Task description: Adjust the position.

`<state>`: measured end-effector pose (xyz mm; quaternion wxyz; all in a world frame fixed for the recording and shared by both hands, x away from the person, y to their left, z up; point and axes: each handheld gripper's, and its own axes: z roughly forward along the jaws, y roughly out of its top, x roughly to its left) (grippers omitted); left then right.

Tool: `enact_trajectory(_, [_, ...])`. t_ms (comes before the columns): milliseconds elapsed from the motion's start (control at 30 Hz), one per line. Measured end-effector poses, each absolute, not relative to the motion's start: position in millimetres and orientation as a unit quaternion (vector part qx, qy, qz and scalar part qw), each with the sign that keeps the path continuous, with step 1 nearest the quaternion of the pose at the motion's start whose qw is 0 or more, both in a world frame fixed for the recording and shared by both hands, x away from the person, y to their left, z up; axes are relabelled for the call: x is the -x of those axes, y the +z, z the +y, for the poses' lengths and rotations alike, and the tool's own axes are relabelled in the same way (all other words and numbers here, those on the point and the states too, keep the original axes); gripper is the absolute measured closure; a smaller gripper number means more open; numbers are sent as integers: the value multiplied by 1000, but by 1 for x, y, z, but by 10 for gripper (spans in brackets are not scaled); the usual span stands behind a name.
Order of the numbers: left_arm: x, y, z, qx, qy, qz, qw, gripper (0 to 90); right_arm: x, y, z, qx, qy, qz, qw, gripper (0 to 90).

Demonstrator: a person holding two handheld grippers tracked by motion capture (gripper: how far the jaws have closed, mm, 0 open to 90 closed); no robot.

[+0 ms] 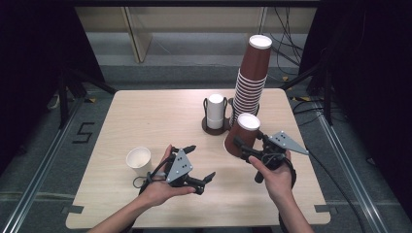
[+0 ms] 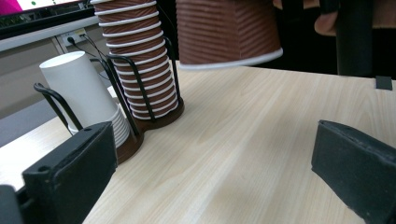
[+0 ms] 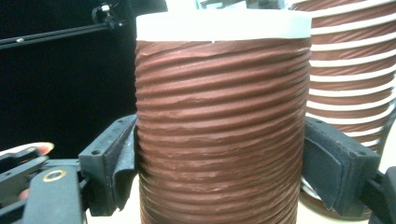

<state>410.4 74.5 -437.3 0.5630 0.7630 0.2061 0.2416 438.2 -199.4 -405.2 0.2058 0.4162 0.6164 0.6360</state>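
Your forearms come in bare, with no sleeve showing, and each hand carries a black two-jaw tool. Your left gripper (image 1: 197,165) has slim black fingers with pointed tips, a grey three-cornered plate on top dotted with small dark screw holes, and a thin black cable looping off beside your left hand (image 1: 160,187). Your right gripper (image 1: 241,145) wears the same grey triangular plate, has a dark cable running back past your right hand (image 1: 274,177), and up close shows blocky black jaws with matte rubbery pads (image 3: 122,161), small screw heads and a brass-coloured ring on its frame.
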Motion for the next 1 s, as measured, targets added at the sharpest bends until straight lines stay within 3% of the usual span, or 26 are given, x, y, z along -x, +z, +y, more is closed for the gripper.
enact_trajectory(233, [-412, -445, 64, -765, 232, 198, 567, 0, -434, -415, -194, -425, 635, 620, 177, 190])
enact_trajectory(267, [-412, -445, 63, -766, 230, 196, 567, 0, -435, -416, -195, -418, 631, 625, 193, 190])
enact_trajectory(667, [-412, -452, 59, -768, 227, 193, 567, 0, -431, -435, -183, -458, 640, 609, 100, 189])
enact_trajectory(1000, [-417, -453, 50, -764, 211, 199, 577, 0, -433, -445, -174, -469, 635, 610, 69, 190])
